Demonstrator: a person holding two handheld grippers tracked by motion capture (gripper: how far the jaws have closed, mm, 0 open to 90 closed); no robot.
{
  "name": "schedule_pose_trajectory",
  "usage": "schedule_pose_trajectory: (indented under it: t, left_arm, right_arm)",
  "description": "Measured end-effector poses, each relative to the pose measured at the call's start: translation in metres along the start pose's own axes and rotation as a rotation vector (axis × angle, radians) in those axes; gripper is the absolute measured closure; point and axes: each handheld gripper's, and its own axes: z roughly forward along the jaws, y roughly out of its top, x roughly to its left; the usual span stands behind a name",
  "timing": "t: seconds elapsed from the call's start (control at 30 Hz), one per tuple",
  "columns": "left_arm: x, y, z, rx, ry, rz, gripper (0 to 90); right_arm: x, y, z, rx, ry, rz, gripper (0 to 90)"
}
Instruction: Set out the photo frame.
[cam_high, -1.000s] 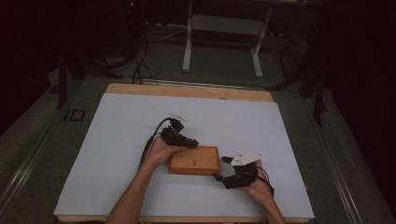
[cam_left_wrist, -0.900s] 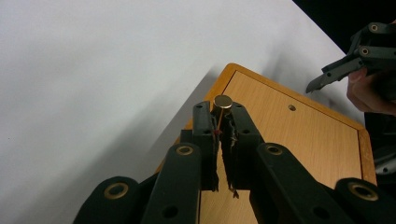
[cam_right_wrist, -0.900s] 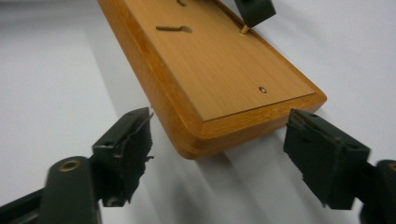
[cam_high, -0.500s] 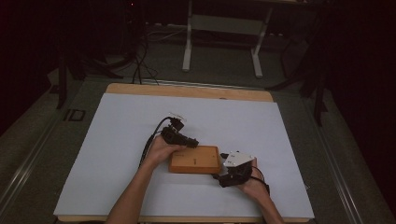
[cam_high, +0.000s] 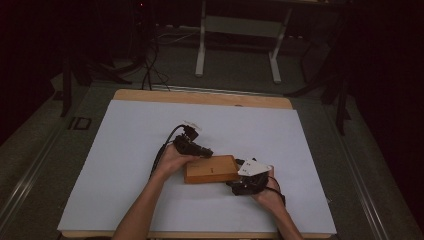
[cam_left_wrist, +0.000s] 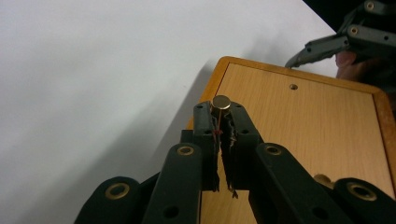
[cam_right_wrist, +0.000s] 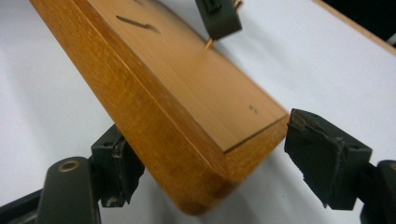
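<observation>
Dim room, white-topped table (cam_high: 125, 150), grey floor (cam_high: 235, 80), white metal stand (cam_high: 240, 30), floor cables (cam_high: 150, 70)

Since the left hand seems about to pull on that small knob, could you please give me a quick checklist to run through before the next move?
1. Left gripper shut on the small round brass knob: ok.
2. Knob sits near the edge of the flat rectangular orange-brown wooden box: ok.
3. Right gripper straddles the box's end corner: ok.
4. Right gripper's fingers clamp the box: not ok; a gap shows at one finger.
5. Box lies on the white table sheet: ok.
6. Lid free to lift: cannot tell.
</observation>
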Motion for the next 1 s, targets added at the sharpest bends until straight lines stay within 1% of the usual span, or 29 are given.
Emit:
schedule_pose_trajectory:
  t: [0.07, 0.17, 0.3, 0.4, 0.47, 0.5, 0.53, 0.57, 0.6, 0.67, 0.73, 0.83, 0.93, 1.0]
  left_arm:
    - [0.000, 0.000, 0.000, 0.000, -0.002, -0.001, 85.1]
    - [0.000, -0.001, -0.001, 0.003, -0.022, -0.007, 85.1]
    - [0.001, -0.004, -0.003, -0.009, -0.039, -0.006, 85.1]
    - [0.000, -0.005, -0.001, -0.010, -0.068, -0.005, 85.1]
    - [-0.003, -0.004, 0.001, -0.013, -0.087, 0.003, 85.1]
    - [-0.004, -0.003, 0.003, -0.011, -0.099, 0.008, 85.0]
    - [-0.005, -0.003, 0.004, -0.009, -0.099, 0.009, 85.0]
    - [-0.005, -0.003, 0.005, -0.010, -0.099, 0.006, 84.8]
    - [-0.004, -0.003, 0.006, -0.012, -0.105, 0.001, 84.8]
    - [-0.003, -0.004, 0.007, -0.008, -0.101, -0.003, 84.6]
    - [-0.003, -0.005, 0.008, -0.006, -0.098, -0.012, 84.2]
    - [-0.001, -0.006, 0.009, -0.004, -0.097, -0.014, 83.3]
    - [-0.002, -0.006, 0.009, -0.007, -0.085, -0.008, 82.5]
    - [-0.004, -0.006, 0.009, -0.001, -0.070, 0.006, 81.0]
  right_arm:
    - [0.002, 0.001, 0.000, -0.001, -0.004, -0.010, 22.3]
    - [0.002, 0.002, -0.002, -0.010, 0.001, -0.008, 22.3]
    - [0.003, 0.004, -0.004, -0.028, -0.001, -0.007, 22.1]
    - [0.004, 0.004, -0.004, -0.038, 0.001, -0.012, 21.6]
    - [0.006, 0.006, -0.002, -0.038, 0.013, -0.018, 21.9]
    - [0.008, 0.007, -0.002, -0.041, 0.013, -0.024, 24.0]
    - [0.008, 0.007, -0.001, -0.040, 0.017, -0.025, 26.5]
    - [0.008, 0.007, -0.001, -0.052, 0.033, -0.023, 28.4]
    - [0.008, 0.007, -0.002, -0.052, 0.031, -0.025, 29.5]
    - [0.008, 0.007, -0.002, -0.049, 0.034, -0.018, 32.7]
    - [0.006, 0.005, -0.002, -0.049, 0.044, -0.005, 35.1]
    - [0.003, 0.004, -0.002, -0.056, 0.053, 0.010, 38.7]
    - [0.002, 0.004, -0.002, -0.060, 0.058, 0.024, 39.3]
    - [0.001, 0.004, -0.003, -0.069, 0.063, 0.033, 40.7]
